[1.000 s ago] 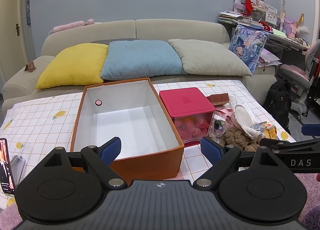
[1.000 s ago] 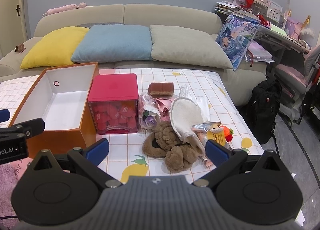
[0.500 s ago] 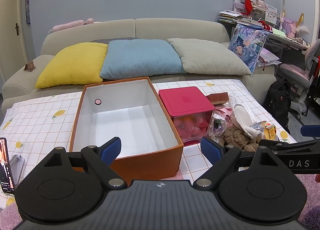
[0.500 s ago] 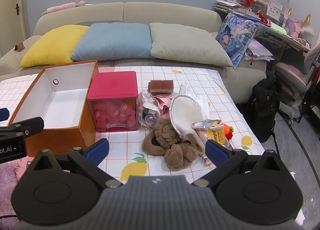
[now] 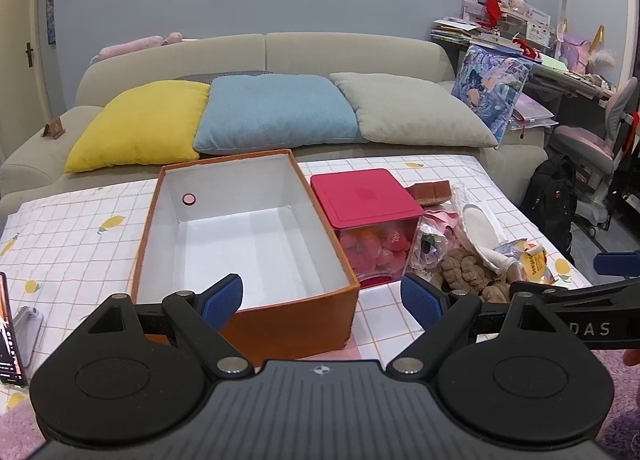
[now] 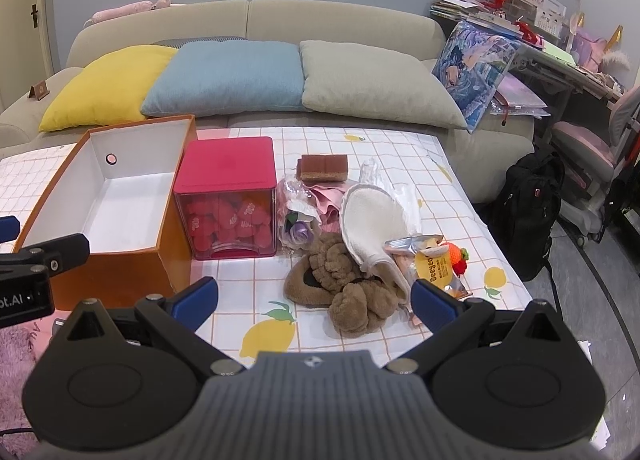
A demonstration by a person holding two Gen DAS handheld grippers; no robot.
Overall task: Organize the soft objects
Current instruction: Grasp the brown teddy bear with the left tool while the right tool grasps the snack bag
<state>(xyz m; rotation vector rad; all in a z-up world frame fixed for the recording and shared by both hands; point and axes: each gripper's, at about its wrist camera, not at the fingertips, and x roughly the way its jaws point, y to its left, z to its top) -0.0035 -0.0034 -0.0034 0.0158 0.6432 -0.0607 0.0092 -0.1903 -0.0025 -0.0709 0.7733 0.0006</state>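
- The phone (image 5: 8, 334) at the table's left edge is cut off by the picture's side.
- The brown plush (image 6: 344, 284) hides under the white mitt (image 6: 370, 225).
- The yellow packet (image 6: 438, 270) has words too small to read.

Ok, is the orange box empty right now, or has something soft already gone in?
Empty. The orange box shows only bare white floor and walls in both views; the brown plush lies outside on the table.

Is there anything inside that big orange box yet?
No, the orange box shows only its bare white floor and walls.
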